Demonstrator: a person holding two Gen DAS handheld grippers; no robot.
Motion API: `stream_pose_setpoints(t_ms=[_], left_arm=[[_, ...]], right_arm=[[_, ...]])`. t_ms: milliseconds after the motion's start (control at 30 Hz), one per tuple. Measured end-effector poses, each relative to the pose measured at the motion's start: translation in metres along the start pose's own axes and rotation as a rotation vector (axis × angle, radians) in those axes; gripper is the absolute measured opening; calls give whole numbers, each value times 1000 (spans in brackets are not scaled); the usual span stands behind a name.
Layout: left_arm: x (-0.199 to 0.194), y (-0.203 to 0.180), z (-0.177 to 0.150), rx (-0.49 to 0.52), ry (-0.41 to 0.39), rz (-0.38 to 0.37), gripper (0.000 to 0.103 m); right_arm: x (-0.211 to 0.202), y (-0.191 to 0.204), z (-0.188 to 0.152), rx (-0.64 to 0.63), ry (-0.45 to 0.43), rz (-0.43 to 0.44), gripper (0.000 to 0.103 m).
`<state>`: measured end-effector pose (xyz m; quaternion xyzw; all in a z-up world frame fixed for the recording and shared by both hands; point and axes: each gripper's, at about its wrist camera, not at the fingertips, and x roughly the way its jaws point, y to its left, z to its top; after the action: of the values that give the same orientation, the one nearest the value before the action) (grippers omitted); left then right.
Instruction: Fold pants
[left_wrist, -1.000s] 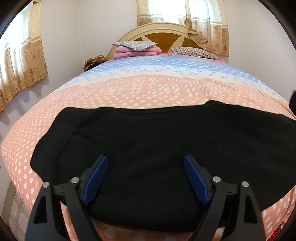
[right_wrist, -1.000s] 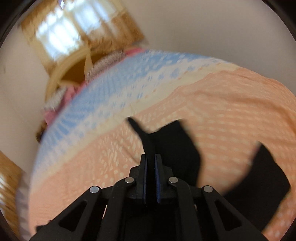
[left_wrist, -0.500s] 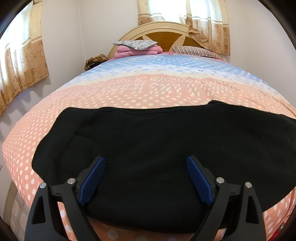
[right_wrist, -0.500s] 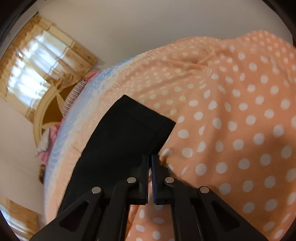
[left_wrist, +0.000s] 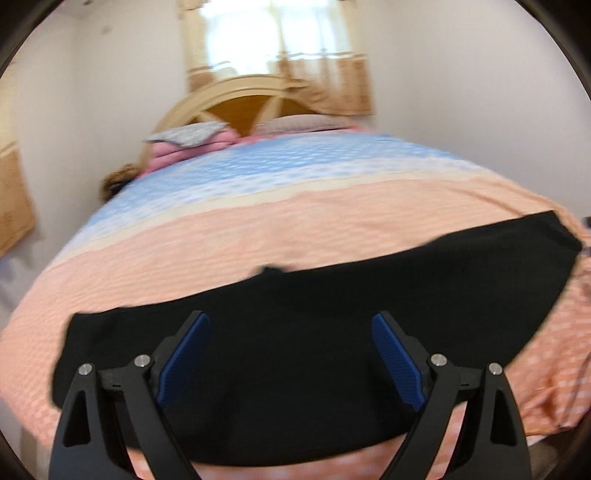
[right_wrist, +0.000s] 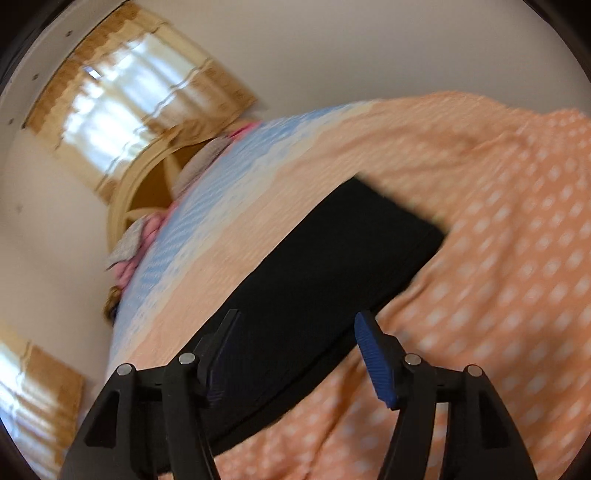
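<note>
The black pants (left_wrist: 303, 332) lie flat as one long band across the near part of the bed. My left gripper (left_wrist: 290, 360) is open and empty, hovering over the pants' middle. In the right wrist view the leg end of the pants (right_wrist: 332, 266) lies flat on the bedspread. My right gripper (right_wrist: 297, 356) is open and empty just above the pants' near edge. Both views are motion-blurred.
The bed has a peach polka-dot and blue striped bedspread (left_wrist: 295, 221). Pink and grey pillows (left_wrist: 192, 142) and a wooden headboard (left_wrist: 240, 107) are at the far end. Curtained windows (right_wrist: 125, 92) are behind and to the left.
My right gripper laid the pants leg end down on the bed, opened and drew back. My left gripper stayed open and shifted its view to the left and upward.
</note>
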<state>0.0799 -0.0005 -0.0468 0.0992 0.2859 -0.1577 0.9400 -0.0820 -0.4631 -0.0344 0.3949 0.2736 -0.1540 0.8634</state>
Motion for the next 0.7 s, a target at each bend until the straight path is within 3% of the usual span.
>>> stream_pose_setpoints(t_ms=[133,233,400,567,633,700], left_arm=[[-3,-36,7,18,-4,-117,93],[-8,-49,1,38,4,-153,93],[-11,-49,-4,27,29,-151,93],[-15,-42,-4,-18,31,-150,93],[-14,-42,-3,-20,28,-148,93],[-14,-42,-4,-19,28,-143,93]], right_arm=[[21,14,-31,5,104,111,64],[34,16,-49,37,156,156,64],[50,19,-61,46,179,153,57],[67,35,-73,30,228,212,47],[78,42,-79,34,247,250,38],[91,48,-85,52,283,283,37]])
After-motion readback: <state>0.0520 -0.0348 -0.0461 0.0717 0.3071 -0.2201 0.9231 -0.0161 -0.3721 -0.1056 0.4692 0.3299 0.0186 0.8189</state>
